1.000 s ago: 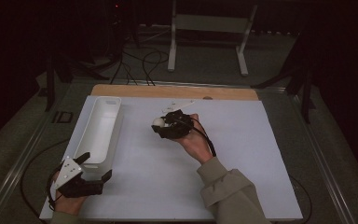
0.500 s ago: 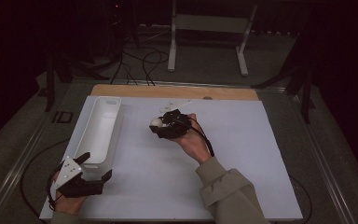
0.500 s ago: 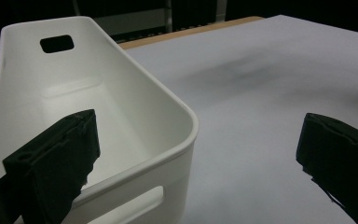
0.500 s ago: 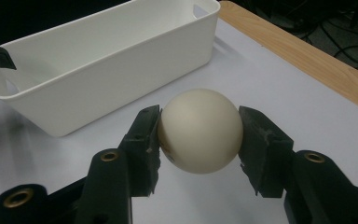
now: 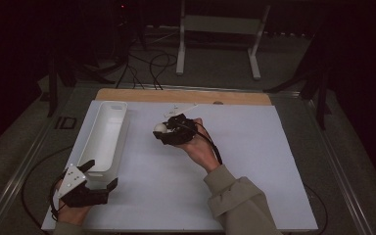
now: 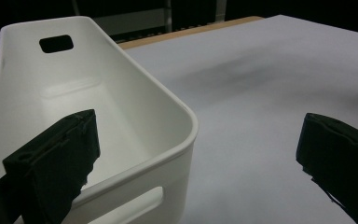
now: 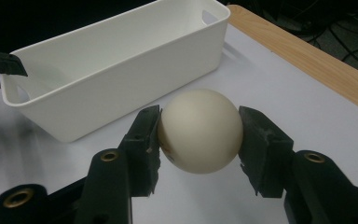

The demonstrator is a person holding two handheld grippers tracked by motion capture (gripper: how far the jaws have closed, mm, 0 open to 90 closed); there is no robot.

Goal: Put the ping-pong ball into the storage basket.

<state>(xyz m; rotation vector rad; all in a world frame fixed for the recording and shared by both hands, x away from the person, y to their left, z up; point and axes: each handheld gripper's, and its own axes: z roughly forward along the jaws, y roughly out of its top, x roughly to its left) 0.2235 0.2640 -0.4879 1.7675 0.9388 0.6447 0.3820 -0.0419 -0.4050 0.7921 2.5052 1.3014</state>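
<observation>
Gripping the cream ball [image 7: 199, 131], the right claw [image 5: 162, 131] has barely shifted toward the white bin [image 5: 103, 139], probably mid-carry; the left claw [image 6: 200, 163] waits open.

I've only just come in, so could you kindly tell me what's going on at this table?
A person works with two tools. The right hand-held gripper is clamped on a cream ball, held above the white table to the right of a long white bin. The left hand-held gripper sits open, straddling the bin's near corner. The bin looks empty.
</observation>
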